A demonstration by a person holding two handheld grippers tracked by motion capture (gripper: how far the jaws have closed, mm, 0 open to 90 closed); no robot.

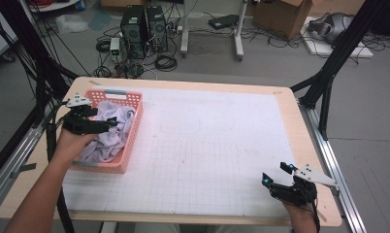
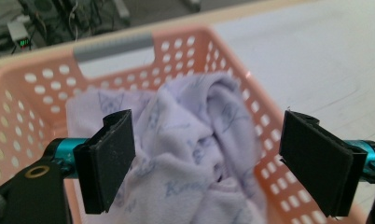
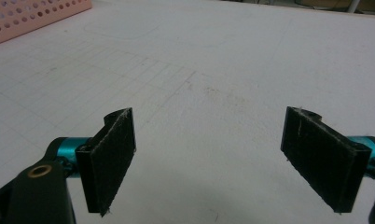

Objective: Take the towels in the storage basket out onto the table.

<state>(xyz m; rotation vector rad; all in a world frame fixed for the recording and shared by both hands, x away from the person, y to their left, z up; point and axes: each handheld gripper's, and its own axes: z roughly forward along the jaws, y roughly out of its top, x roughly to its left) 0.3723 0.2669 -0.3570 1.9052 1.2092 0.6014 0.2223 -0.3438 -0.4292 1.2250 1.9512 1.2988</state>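
A pink perforated basket (image 1: 134,131) stands at the table's left side, with a crumpled pale lilac cloth (image 1: 110,133) inside it. My left gripper (image 1: 105,124) hovers over the basket, open, its jaws spread on either side of the cloth (image 2: 195,140) without closing on it. The basket's far wall (image 2: 45,84) and grey handle strip (image 2: 113,46) show behind the cloth. My right gripper (image 1: 276,174) rests near the table's front right corner, open, with nothing between its jaws; bare gridded mat (image 3: 209,93) lies under the gripper (image 3: 209,163).
A white gridded mat (image 1: 207,145) covers most of the wooden table (image 1: 300,126). The basket's corner (image 3: 31,16) shows far off in the right gripper view. Beyond the table lie computer towers (image 1: 144,29), cables, cardboard boxes and black frame legs (image 1: 333,63).
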